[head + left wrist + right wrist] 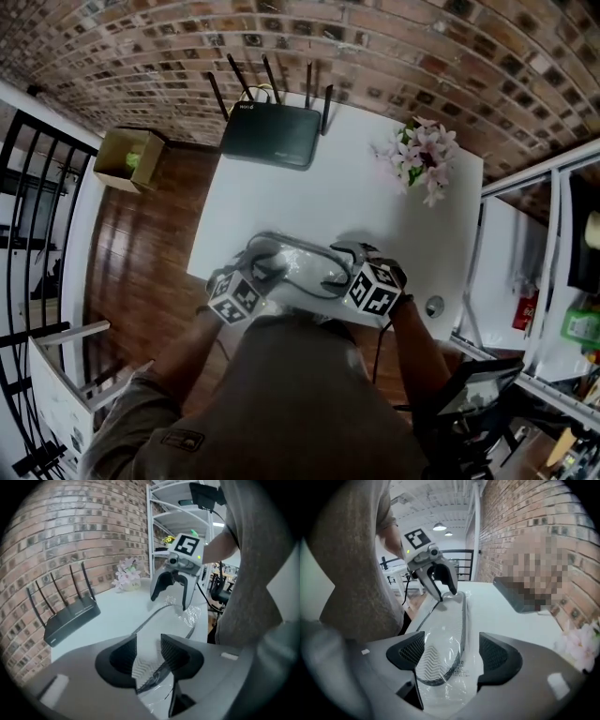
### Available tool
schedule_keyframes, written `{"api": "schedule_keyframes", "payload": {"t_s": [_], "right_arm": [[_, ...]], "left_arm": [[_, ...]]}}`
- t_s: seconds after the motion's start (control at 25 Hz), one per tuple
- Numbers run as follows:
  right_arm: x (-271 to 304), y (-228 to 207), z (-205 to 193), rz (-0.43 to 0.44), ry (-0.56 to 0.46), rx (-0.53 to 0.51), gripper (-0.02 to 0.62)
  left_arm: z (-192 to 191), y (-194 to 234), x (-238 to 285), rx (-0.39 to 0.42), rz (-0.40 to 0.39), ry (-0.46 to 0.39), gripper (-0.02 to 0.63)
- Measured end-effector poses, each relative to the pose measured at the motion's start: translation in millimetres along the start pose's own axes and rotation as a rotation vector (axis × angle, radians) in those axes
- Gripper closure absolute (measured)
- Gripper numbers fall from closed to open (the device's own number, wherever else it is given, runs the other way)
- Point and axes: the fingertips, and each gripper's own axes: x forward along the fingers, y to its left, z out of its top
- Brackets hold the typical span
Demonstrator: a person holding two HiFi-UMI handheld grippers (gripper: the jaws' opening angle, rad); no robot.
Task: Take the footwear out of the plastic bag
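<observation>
A brick wall [375,56] rises behind the white bench [356,197]. A black router [272,134] sits at the bench's far edge, and pink flowers [424,155] stand at its far right corner. The clear plastic bag [298,264] lies along the near edge with the footwear [445,616] inside it. My right gripper [452,639] stands wide open around one end, pads clear. My left gripper [148,641] is partly open at the other end, with bag and sole between its jaws, unclamped.

Loft-style office — brick wall [281,37], router [272,134], metal shelving [180,509].
</observation>
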Motion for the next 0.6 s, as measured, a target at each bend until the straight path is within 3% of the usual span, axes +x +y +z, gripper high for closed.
{"api": "schedule_keyframes", "payload": {"t_s": [0.12,0.24,0.4,0.6], "right_arm": [[-24.9,-8.1,2.3,-0.074,-0.092,0.132,0.241],[-43.6,-6.9,-9.2,-0.115,-0.113,0.206,0.256],[-57.6,8.9,-33.5,-0.139,-0.082,0.271,0.280],[-62.2,30.3,-57.2,-0.154,-0.063,0.353,0.316]], "left_arm": [[0.5,-8.8,4.4,0.123,-0.066,0.047,0.446],[2.6,-17.5,3.8,0.222,-0.136,0.082,0.440],[-4.9,-23.8,-0.6,0.281,-0.190,0.114,0.439],[-32.6,-28.7,-10.8,0.331,-0.177,0.164,0.431]]}}
